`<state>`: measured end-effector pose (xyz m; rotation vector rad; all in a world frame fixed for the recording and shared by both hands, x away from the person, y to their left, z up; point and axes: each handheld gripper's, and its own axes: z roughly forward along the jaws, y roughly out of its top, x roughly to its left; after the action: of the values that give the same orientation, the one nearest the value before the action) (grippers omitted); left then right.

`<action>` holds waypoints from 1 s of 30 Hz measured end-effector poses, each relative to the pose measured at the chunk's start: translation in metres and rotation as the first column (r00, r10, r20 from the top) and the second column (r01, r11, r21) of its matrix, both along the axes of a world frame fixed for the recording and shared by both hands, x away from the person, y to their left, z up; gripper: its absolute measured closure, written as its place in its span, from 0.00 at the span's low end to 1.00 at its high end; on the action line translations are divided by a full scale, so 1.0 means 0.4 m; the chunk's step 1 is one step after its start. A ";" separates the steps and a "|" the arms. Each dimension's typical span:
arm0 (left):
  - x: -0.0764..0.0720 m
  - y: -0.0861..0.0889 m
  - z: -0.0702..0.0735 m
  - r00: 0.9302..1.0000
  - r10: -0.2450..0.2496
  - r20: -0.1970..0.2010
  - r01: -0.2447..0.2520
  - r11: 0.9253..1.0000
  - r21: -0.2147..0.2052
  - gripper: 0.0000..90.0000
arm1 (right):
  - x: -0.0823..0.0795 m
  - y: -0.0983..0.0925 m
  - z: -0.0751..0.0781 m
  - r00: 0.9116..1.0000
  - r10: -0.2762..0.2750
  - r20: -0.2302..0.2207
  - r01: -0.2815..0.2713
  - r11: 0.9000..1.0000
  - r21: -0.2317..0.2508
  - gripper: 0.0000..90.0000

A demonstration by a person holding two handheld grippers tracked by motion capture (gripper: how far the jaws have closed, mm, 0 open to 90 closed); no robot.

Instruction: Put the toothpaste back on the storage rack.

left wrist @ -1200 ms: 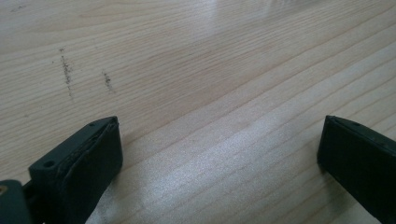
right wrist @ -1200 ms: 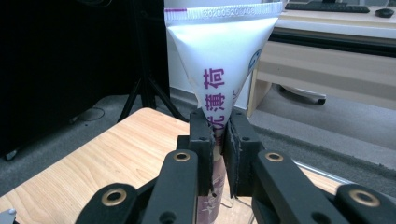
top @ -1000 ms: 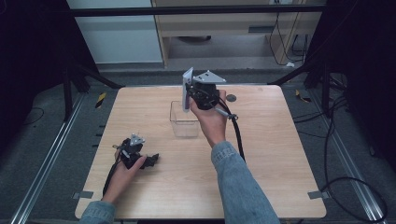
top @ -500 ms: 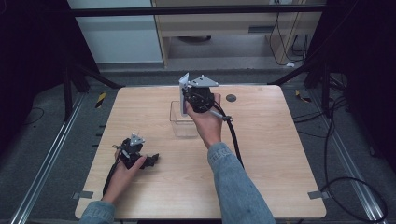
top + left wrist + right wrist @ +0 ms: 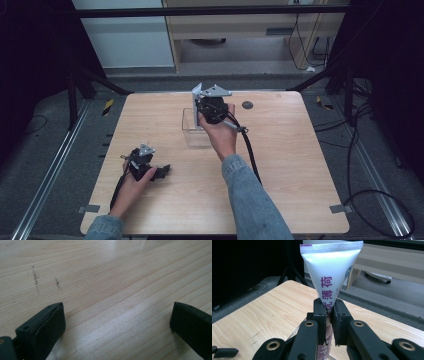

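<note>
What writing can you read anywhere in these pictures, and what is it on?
"薄荷", purple characters running down the white tube that the right gripper clamps.
A row of stamped digits along the tube's crimped top edge: too faint to read.
Partial characters lower on the tube, between the jaws: cut off, unreadable.

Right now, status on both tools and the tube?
Right tool shut on white tube, crimped end up, above clear box. Left tool open, low over bare table. Nothing in the way.
</note>
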<state>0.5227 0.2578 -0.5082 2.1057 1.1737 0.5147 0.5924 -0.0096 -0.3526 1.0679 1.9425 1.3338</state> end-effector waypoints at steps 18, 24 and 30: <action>0.000 0.000 0.000 1.000 0.002 -0.001 -0.002 1.000 -0.002 0.00 | 0.009 0.013 -0.032 0.999 0.004 -0.032 -0.005 1.000 -0.013 0.92; 0.000 0.000 0.000 1.000 0.002 -0.001 -0.002 1.000 -0.002 0.00 | 0.010 0.018 -0.043 0.999 0.008 -0.044 -0.009 1.000 -0.011 0.92; 0.000 0.000 0.000 1.000 0.002 -0.001 -0.002 1.000 -0.002 0.00 | 0.010 0.022 -0.050 0.999 0.013 -0.050 -0.014 1.000 -0.015 0.92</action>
<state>0.5226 0.2576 -0.5083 2.1036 1.1761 0.5135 0.5963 -0.0006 -0.3726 1.0932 1.9962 1.3092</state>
